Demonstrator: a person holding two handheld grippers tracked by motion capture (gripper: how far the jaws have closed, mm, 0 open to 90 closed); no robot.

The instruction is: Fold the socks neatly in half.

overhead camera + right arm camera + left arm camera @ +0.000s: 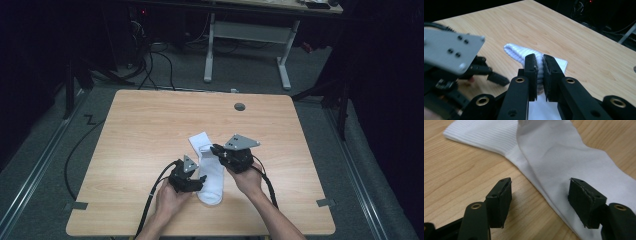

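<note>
Left gripper (pixel 540 205) jaws wide apart, straddling the edge of the white sock (pixel 564 157) without pinching it. Right gripper (pixel 540 75) jaws narrow, clamped on the sock's ribbed cuff. Sock flat on the wooden table (pixel 150 125), mid-table.

Light wood-grain table (pixel 150 125), rectangular with rounded corners, standing on grey floor (pixel 50 165). One white sock (pixel 210 175) lies on it, near the person's edge and about centred left to right (ribbed cuff end points away toward the far side, toe toward the near edge). Small grey round cap (pixel 240 106) is set in the top near the far edge.
</note>
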